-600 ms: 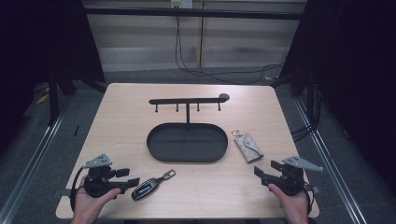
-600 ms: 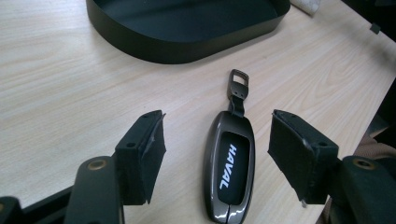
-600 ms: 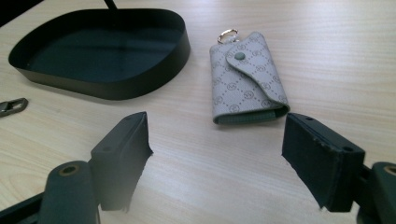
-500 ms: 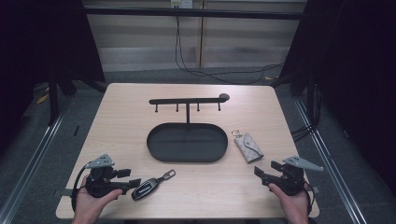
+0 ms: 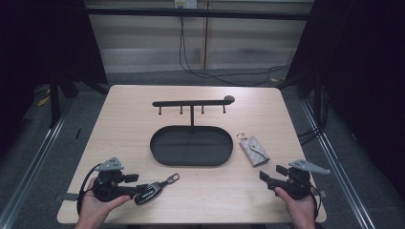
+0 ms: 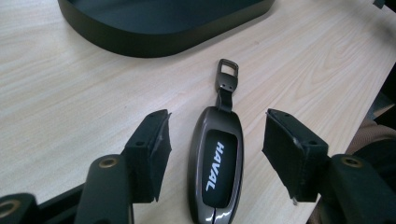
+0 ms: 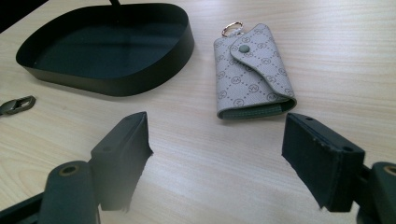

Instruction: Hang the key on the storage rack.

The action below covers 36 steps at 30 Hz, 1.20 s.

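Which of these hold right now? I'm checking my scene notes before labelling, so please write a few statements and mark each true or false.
1. The car key fob lies on the table between the left gripper's open jaws, with a gap on each side. True.
2. The grey key pouch lies inside the black oval tray. False: it lies on the table beside the tray.
3. The right gripper is shut on the key pouch. False: its jaws are open and the pouch lies beyond them.
4. Nothing hangs on the hook rack that rises from the tray. True.
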### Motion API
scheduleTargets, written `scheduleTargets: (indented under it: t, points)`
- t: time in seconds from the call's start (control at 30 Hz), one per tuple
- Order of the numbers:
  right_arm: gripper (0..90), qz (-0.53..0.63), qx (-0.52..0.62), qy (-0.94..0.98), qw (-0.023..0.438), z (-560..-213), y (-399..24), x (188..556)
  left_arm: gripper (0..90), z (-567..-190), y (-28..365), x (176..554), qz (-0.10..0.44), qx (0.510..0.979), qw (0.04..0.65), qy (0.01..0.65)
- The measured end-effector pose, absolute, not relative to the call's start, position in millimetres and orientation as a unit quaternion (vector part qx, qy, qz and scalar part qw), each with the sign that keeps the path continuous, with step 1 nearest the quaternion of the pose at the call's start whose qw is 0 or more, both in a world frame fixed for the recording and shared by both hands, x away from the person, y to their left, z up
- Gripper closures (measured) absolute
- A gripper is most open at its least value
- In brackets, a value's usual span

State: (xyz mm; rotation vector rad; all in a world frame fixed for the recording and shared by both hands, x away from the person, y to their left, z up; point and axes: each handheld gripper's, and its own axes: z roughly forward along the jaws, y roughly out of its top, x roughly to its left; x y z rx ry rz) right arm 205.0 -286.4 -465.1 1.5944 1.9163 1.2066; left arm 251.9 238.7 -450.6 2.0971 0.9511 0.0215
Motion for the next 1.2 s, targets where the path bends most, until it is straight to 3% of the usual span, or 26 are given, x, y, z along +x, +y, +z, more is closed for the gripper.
scheduleTargets:
  t: [0.43, 0.8, 1.2]
  points:
    - [23.3, 0.422, 0.571, 0.679, 0.184, -467.2, -285.8, 207.7, 39.1, -447.5, 223.2, 263.3, 0.004, 0.853, 0.371, 0.368]
    - [23.2, 0.425, 0.577, 0.673, 0.183, -467.6, -287.8, 207.5, 40.6, -438.7, 183.1, 281.4, 0.004, 0.893, 0.307, 0.331]
    - [23.2, 0.423, 0.576, 0.676, 0.18, -468.3, -287.0, 207.9, 39.5, -437.1, 164.8, 291.2, 0.002, 0.906, 0.284, 0.315]
